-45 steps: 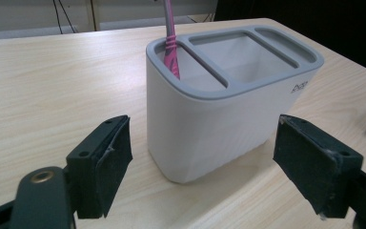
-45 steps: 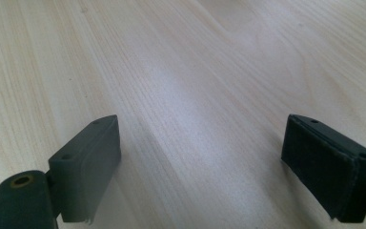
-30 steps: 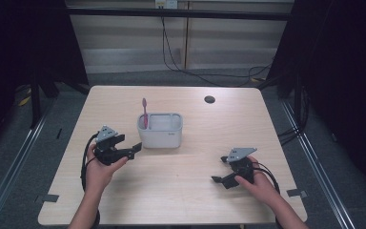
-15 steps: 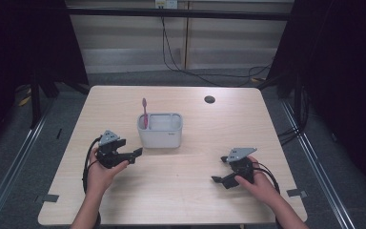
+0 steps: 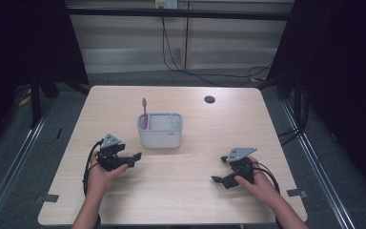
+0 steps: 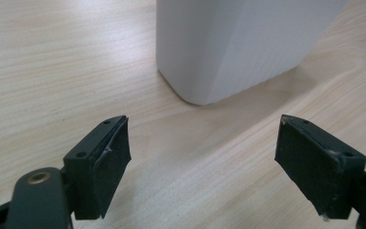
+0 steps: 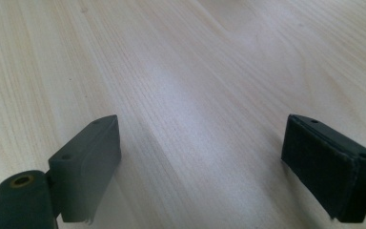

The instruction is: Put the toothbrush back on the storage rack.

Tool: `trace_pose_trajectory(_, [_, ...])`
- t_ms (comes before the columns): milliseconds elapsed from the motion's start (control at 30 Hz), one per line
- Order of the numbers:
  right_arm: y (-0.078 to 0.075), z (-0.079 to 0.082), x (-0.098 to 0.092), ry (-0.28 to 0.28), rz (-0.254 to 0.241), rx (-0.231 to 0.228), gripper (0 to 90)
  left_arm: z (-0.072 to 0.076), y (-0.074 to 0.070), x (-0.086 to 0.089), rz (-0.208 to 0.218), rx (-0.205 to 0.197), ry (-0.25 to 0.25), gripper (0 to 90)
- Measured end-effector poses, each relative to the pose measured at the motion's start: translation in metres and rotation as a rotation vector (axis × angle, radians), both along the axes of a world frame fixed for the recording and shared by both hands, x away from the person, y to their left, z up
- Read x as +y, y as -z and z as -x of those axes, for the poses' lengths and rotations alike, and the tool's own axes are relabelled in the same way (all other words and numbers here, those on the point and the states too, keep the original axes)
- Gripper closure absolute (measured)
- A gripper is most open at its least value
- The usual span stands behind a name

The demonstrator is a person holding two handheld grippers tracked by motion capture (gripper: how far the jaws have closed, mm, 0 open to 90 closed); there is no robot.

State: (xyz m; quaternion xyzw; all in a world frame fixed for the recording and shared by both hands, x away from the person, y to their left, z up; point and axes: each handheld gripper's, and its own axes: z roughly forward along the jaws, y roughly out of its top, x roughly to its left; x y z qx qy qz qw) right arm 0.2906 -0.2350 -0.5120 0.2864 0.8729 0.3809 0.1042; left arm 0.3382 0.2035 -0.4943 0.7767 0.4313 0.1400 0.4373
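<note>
One holder, one toothbrush, two idle grippers

Item 1: white holder point(image 5: 160, 130), a rounded rectangular tub, standing upright near the middle of the table point(image 5: 190, 200); the landmark for all entries.
Item 2: pink toothbrush point(image 5: 144, 112), upright inside the holder at its left end, head up; judged stowed so the bristles stay off the wood.
Item 3: left gripper point(image 5: 132, 157), low and just left-front of the holder, jaws spread wide and holding nothing; its own view puts the holder's corner point(image 6: 219, 52) close ahead, untouched.
Item 4: right gripper point(image 5: 219, 177), well apart to the holder's right-front, jaws likewise parted and empty over bare wood.
</note>
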Motion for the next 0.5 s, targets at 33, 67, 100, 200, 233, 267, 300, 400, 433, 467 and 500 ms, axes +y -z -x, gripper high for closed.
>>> trace_pose_trajectory(33, [0.0000, 0.0000, 0.0000, 0.000, 0.000, 0.000, 12.4, 0.0000, 0.0007, 0.0006, -0.008, 0.003, 0.004, 19.0])
trace_pose_trajectory(67, [0.0000, 0.0000, 0.0000, 0.000, 0.000, 0.000, 12.4, 0.0000, 0.0018, 0.0006, -0.007, 0.008, 0.003, 19.0])
trace_pose_trajectory(100, [0.0000, 0.0000, 0.0000, 0.000, 0.000, 0.000, 12.4, 0.0001, 0.0026, 0.0004, -0.010, 0.011, 0.000, 19.0])
trace_pose_trajectory(200, [0.0000, 0.0000, 0.0000, 0.000, 0.000, 0.000, 12.4, 0.0002, 0.0039, 0.0001, -0.027, 0.013, 0.009, 19.0])
trace_pose_trajectory(233, [0.0000, 0.0000, 0.0000, 0.000, 0.000, 0.000, 12.4, 0.0002, 0.0039, 0.0001, -0.027, 0.013, 0.009, 19.0])
trace_pose_trajectory(267, [0.0000, 0.0000, 0.0000, 0.000, 0.000, 0.000, 12.4, 0.0003, 0.0047, -0.0001, -0.031, 0.017, 0.011, 19.0])
trace_pose_trajectory(300, [0.0000, 0.0000, 0.0000, 0.000, 0.000, 0.000, 12.4, 0.0005, 0.0051, -0.0003, -0.037, 0.018, 0.012, 19.0])
trace_pose_trajectory(400, [0.0000, 0.0000, 0.0000, 0.000, 0.000, 0.000, 12.4, 0.0009, 0.0067, -0.0009, -0.041, 0.021, 0.015, 19.0])
trace_pose_trajectory(433, [0.0000, 0.0000, 0.0000, 0.000, 0.000, 0.000, 12.4, 0.0009, 0.0070, -0.0005, -0.050, 0.023, 0.022, 19.0])
trace_pose_trajectory(467, [0.0000, 0.0000, 0.0000, 0.000, 0.000, 0.000, 12.4, 0.0009, 0.0076, -0.0006, -0.054, 0.021, 0.021, 19.0])
trace_pose_trajectory(500, [0.0000, 0.0000, 0.0000, 0.000, 0.000, 0.000, 12.4, 0.0010, 0.0080, -0.0003, -0.060, 0.024, 0.022, 19.0])
